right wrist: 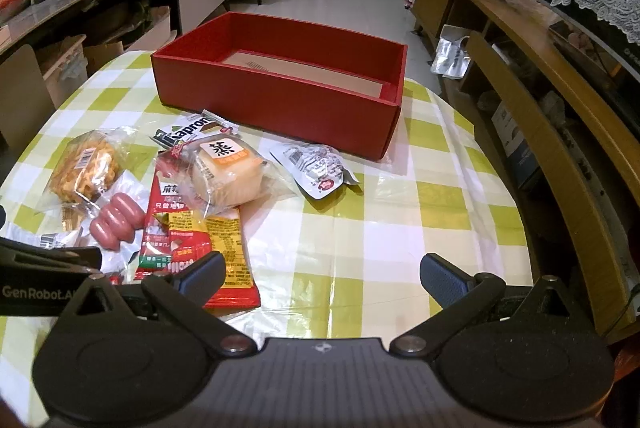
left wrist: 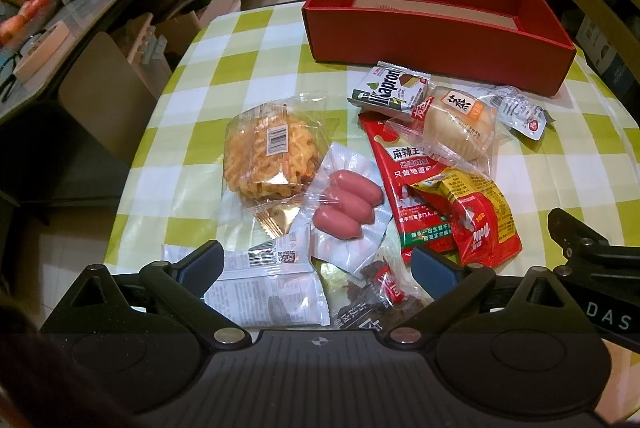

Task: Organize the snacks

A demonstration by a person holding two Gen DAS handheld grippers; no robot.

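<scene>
Nearest the left gripper (left wrist: 316,264), spread wide and holding nothing, lie a white printed wrapper packet (left wrist: 264,284) and a clear vacuum pack of three pink sausages (left wrist: 344,211). Best to close squarely on one loose packet, not an overlapped one, and carry it far to the empty red cardboard box (left wrist: 436,39). The right gripper (right wrist: 320,274), also spread and empty, hovers low over the green-checked tablecloth (right wrist: 360,228), pointing towards the box.
</scene>
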